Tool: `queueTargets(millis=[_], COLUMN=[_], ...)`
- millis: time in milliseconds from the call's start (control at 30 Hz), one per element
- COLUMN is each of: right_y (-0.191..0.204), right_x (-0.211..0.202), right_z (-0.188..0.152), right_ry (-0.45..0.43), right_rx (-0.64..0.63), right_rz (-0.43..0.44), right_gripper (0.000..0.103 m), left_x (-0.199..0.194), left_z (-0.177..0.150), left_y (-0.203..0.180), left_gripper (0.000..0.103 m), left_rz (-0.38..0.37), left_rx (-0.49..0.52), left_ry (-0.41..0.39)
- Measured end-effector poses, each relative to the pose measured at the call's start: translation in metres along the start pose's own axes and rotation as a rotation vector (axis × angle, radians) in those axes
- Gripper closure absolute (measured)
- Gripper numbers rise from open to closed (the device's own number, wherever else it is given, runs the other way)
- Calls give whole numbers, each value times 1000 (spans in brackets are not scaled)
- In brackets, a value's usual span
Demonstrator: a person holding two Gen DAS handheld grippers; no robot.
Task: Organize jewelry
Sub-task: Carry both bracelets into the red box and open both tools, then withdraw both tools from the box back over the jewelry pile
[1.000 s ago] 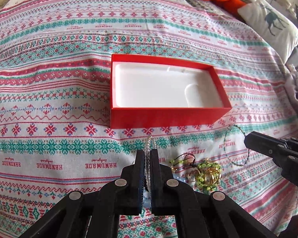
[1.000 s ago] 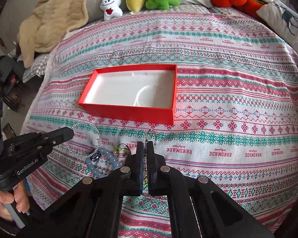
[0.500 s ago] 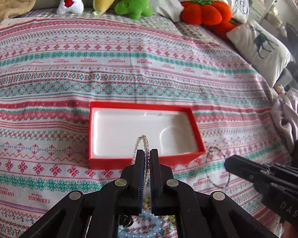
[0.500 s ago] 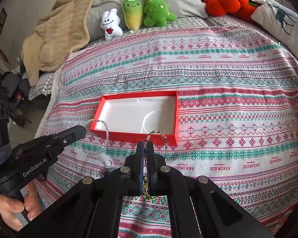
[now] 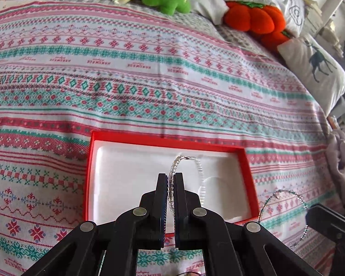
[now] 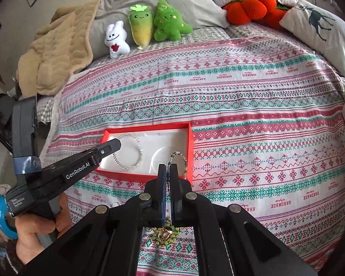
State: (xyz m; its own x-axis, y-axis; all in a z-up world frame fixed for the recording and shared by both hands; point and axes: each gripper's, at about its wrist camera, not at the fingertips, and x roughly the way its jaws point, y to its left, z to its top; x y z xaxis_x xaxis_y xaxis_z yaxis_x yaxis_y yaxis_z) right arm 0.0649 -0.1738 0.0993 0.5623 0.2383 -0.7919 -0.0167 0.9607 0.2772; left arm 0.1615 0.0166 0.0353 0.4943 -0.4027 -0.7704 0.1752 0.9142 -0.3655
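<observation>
A red box (image 5: 93, 161) with a white liner (image 6: 149, 147) lies open on the patterned bedspread. My left gripper (image 5: 171, 177) is shut on a clear beaded bracelet (image 5: 199, 163) and holds it over the box; it also shows in the right wrist view (image 6: 139, 146). My right gripper (image 6: 167, 169) is shut on a green-and-silver beaded bracelet (image 6: 184, 158), held above the box's near right corner; its loop (image 5: 303, 203) shows in the left wrist view. More jewelry, a gold and green beaded piece (image 6: 166, 233), lies on the bedspread under my right gripper.
Plush toys (image 6: 141, 28) and an orange pumpkin cushion (image 6: 250, 5) line the head of the bed. A deer pillow (image 6: 319, 30) lies at the right, a beige blanket (image 6: 55, 53) at the left. The bedspread (image 6: 253, 105) stretches beyond the box.
Both grippers have lifted and moved forward with their bracelets. The left one's bracelet now hangs over the box interior; the right one's reaches the box's near right corner.
</observation>
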Motion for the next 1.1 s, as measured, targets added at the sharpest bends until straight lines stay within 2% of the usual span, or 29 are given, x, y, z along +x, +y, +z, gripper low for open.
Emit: queueTargets(millis=[200,433,667,767,933,967,1000,1067,1100], right_y=[25,46,27,17,10,10,11,11,10], right_x=[9,42,71,74,72,69,64,54,48], right_z=[9,13,19,22,20,19,17,12,8], right_ry=[-39,-50,-30,-42,-13,-12,-14,-18,-21], right_rx=[-73,-141,-133,-140,-117,-117,-120,-119,-118], right_rz=[-8,80,5,-43,-55,-54,-55,-62,-64], right_gripper=[101,101,101,100,99,97,95,77,72], left_x=[5,6,1,0,-11,-14,-18,-26,-31], left_z=[-4,-11,-17,-19,-26,-28,-29,-34,-37], left_y=[16,27,19,13,6,6,5,5,5], left_gripper=[103,103,100,92,69,68,64,55,48], left_rz=[92,138,154,168,192,192,188,186,191], left_rx=[-9,-10,35,54,98,106,111,124,132], left_ry=[14,23,26,24,8,6,6,5,2])
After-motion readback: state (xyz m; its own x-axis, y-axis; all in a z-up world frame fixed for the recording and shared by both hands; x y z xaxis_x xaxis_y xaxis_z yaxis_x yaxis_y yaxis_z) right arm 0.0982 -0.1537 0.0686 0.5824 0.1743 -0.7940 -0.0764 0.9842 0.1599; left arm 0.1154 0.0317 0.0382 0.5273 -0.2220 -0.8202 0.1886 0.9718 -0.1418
